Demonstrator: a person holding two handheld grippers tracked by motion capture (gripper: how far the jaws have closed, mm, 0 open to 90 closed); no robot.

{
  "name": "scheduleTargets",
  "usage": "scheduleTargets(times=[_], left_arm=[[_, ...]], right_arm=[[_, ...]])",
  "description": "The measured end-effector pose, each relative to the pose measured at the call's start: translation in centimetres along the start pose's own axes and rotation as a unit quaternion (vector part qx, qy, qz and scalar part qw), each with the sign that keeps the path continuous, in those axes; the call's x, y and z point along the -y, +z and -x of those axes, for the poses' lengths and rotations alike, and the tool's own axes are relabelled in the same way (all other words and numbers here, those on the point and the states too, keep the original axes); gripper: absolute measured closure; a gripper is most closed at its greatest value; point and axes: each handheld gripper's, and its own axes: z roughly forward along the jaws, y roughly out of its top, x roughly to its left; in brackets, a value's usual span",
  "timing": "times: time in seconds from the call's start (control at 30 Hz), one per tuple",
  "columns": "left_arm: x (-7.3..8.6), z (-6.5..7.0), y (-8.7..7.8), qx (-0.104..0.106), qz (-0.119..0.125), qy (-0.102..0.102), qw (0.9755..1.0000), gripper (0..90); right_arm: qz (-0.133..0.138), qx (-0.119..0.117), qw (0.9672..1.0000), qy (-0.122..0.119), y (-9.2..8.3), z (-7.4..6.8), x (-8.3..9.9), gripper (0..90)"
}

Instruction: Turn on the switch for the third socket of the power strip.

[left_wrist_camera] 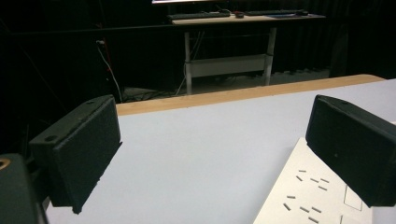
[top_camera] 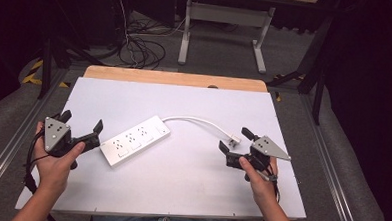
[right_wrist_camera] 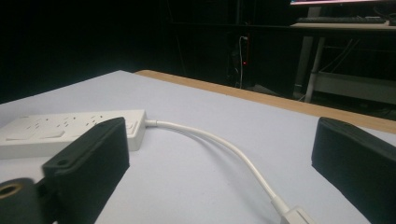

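Observation:
A white power strip point(top_camera: 135, 139) lies slantwise on the white tabletop point(top_camera: 180, 190), left of the middle. Its white cable point(top_camera: 198, 121) curves right to a plug point(top_camera: 234, 140). My left gripper point(top_camera: 82, 121) is held low at the strip's left end, open, with nothing between its fingers; in the left gripper view the strip's corner point(left_wrist_camera: 313, 196) lies under the right jaw of that gripper point(left_wrist_camera: 210, 140). My right gripper point(top_camera: 235, 140) stands open around the plug end. In the right gripper view of this gripper point(right_wrist_camera: 219, 154), the cable point(right_wrist_camera: 224, 144) runs from the strip point(right_wrist_camera: 70, 130) to the plug point(right_wrist_camera: 296, 215), which neither pad touches.
A wooden strip point(top_camera: 175, 78) borders the table's far edge. Beyond it stand a desk frame with white legs point(top_camera: 222, 36) and a tangle of floor cables point(top_camera: 141, 50). Metal rails point(top_camera: 331, 171) run along both sides of the table.

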Motion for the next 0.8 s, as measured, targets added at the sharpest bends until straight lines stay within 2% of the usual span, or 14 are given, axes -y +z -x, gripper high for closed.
scheduleTargets(times=[0.4,0.8], left_arm=[[0.16,0.02,0.02,0.01,0.0,-0.003,0.9999,4.3],[0.15,-0.05,0.07,0.01,-0.001,-0.004,0.9999,4.4]], right_arm=[[0.002,-0.002,1.0,-0.004,-0.07,0.01,0.0,2.9],[0.003,-0.004,1.0,-0.004,-0.07,0.07,0.01,3.0]])
